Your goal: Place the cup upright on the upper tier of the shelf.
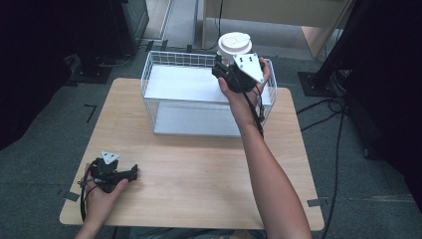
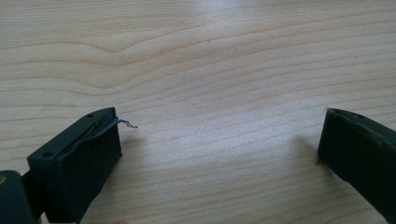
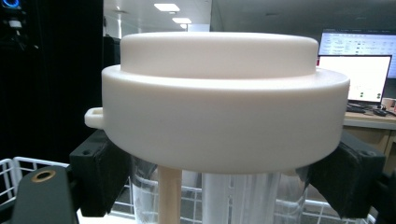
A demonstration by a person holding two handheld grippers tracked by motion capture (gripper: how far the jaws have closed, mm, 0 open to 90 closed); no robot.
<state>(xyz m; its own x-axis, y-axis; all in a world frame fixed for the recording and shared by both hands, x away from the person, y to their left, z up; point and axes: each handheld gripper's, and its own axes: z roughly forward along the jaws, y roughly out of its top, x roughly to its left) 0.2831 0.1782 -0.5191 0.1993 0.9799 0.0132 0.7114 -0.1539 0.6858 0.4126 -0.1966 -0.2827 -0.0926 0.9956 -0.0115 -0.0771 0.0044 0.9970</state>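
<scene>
My left tongs (image 1: 133,173): wide apart, with nothing in them, lying low on the table by the near left corner.
Table (image 2: 224,70): light wood with wavy lines.
My right tongs (image 1: 225,67): squeezed on the clear cup (image 3: 243,196), just under its white lid (image 3: 224,98).
Cup's place: held up over the far right side of the white wire basket (image 1: 159,64).
Floor (image 1: 45,149): grey, with black cords.
Room: dark stands, ceiling lights, bright screens (image 3: 357,65).
</scene>
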